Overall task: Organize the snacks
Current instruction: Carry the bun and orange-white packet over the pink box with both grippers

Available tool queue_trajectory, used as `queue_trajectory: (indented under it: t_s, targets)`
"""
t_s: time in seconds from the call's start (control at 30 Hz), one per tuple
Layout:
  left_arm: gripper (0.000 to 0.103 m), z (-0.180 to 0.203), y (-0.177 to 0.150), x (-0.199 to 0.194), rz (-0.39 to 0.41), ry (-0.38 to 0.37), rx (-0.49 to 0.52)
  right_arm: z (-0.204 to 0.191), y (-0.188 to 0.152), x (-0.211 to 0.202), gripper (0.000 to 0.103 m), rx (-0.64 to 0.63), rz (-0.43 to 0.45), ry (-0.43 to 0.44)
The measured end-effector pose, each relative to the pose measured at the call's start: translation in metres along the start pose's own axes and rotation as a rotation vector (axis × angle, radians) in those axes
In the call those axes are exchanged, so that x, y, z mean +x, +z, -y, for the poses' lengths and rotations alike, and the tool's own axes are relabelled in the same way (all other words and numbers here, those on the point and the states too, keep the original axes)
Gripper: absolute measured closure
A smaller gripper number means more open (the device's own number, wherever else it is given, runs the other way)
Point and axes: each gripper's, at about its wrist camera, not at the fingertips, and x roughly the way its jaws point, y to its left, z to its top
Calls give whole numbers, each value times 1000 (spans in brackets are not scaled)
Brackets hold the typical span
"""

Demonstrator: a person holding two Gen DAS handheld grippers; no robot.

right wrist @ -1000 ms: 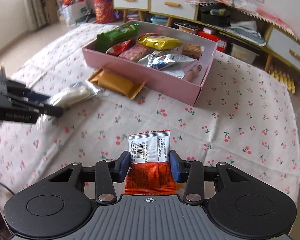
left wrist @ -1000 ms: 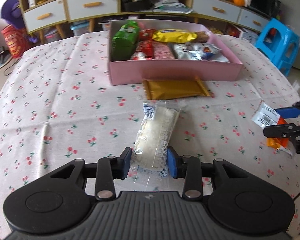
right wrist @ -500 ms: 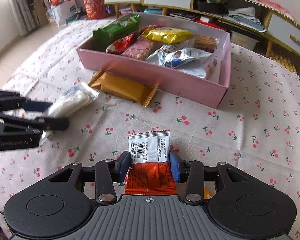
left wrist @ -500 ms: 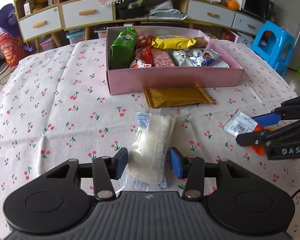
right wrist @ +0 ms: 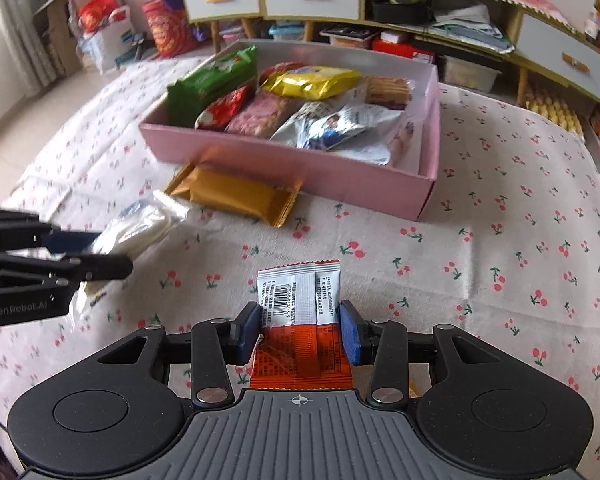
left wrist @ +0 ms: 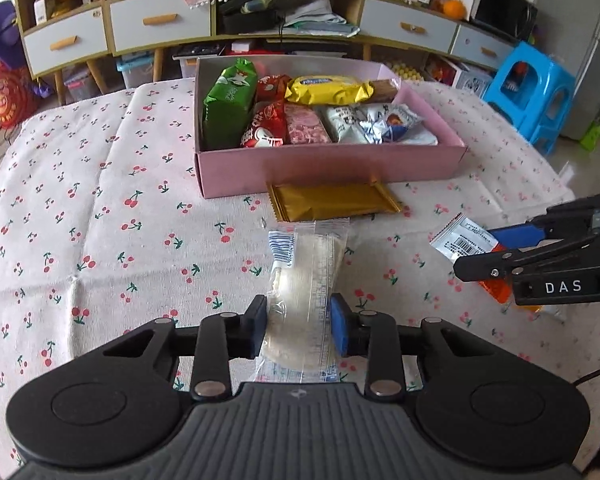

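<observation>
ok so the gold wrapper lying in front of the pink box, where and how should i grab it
Take the gold snack packet across its short width near the middle, coming straight down from above. It lies flat on the cherry tablecloth, long side along the pink box wall, so the near edge is open; the far edge looks tight to the wall, so one finger may need to wedge in.

Cherry-print cloth (left wrist: 99, 208) covered surface. Blue stool (left wrist: 538, 92) stood beside it; drawer cabinet (left wrist: 159, 28) behind, oranges (left wrist: 454, 6) and microwave (left wrist: 504, 8) on top.
</observation>
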Motion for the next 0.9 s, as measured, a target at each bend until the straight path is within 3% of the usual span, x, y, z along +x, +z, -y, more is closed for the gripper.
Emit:
queue_trajectory:
  t_s: [0.57,0.9]
  targets:
    - [74,-17,34,-21,71,-79,-186,35,34,-26,63,236,104,16]
    - [74,-17,70,0,100,-88,-251,61,69,-15,63,436,186,45]
